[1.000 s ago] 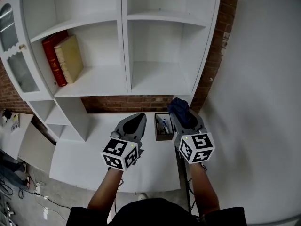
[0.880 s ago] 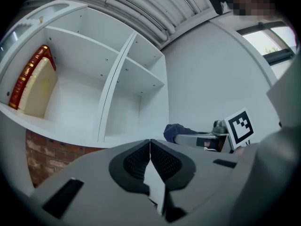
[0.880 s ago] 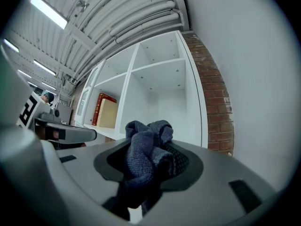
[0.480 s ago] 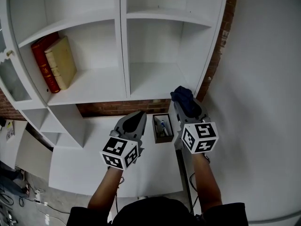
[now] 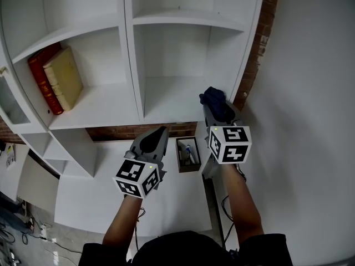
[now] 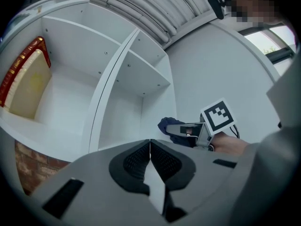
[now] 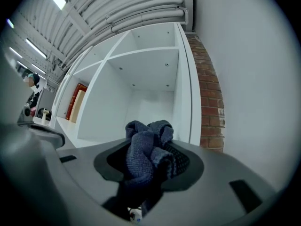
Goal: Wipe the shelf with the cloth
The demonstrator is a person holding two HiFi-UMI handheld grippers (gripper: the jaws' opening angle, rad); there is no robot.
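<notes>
Holding the cloth (image 7: 148, 145) bunched between its jaws, the right claw (image 5: 215, 103) has been carried up and farther in over the last second. A second ago it was seen low, by the far right edge of the table (image 5: 105, 195); now the cloth is seen against the front edge of the shelf (image 5: 166, 101), at the lower right compartment. Contact with the board cannot be confirmed from the head view, and in the right gripper view the compartment floor is seen beyond the cloth, apparently not yet touched. From this it is judged that the approach is nearly done and that wiping has not begun; a short lowering of the cloth onto the board is probably all that is called for. The left claw (image 6: 150, 145) is seen with its jaws pressed together on nothing, held low over the table, much as it was before, and no part in the wipe is suggested for it. As for what is held where, the lower right compartment is shown bare, so nothing should be knocked by a sweep there. The lower left compartment holds a red book (image 5: 40, 77) and a tan book (image 5: 64, 77), leaned together against its left wall. A small box (image 5: 187, 155) is set on the table between the claws; something white and blue lies in it, too small to be named.
</notes>
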